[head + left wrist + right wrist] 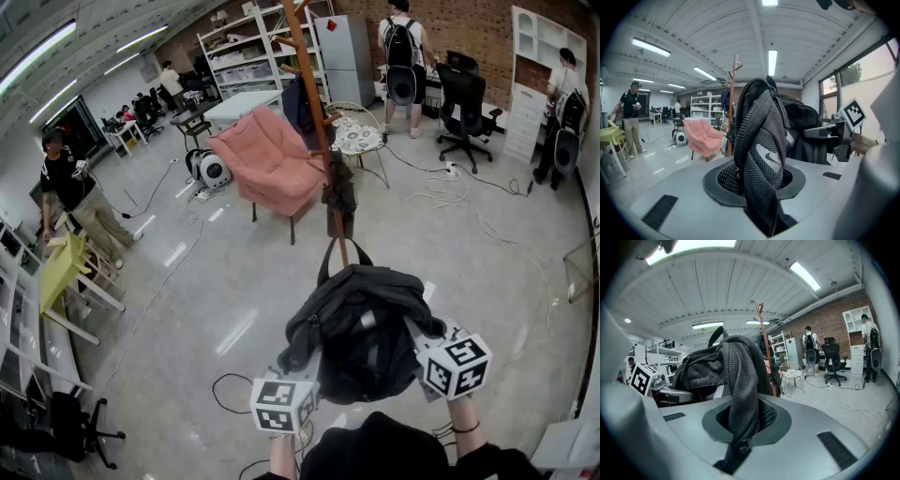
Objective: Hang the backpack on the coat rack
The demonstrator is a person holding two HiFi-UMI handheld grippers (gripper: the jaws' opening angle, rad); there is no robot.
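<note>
The left tool (pixel 292 384) and the right tool (pixel 439 361) each clamp mesh fabric of a black backpack (pixel 361 328), held up facing a tall brown wooden coat rack (pixel 314 122).

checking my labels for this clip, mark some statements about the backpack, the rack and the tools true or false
1. The backpack hangs on the coat rack. False: both tools hold it up in front of the rack, apart from it.
2. The left tool is shut on the backpack. True.
3. The right tool is empty. False: it is shut on the backpack's mesh fabric too.
4. A pink armchair stands beside the coat rack. True.
5. The coat rack is bare. False: dark clothes hang on it.
</note>
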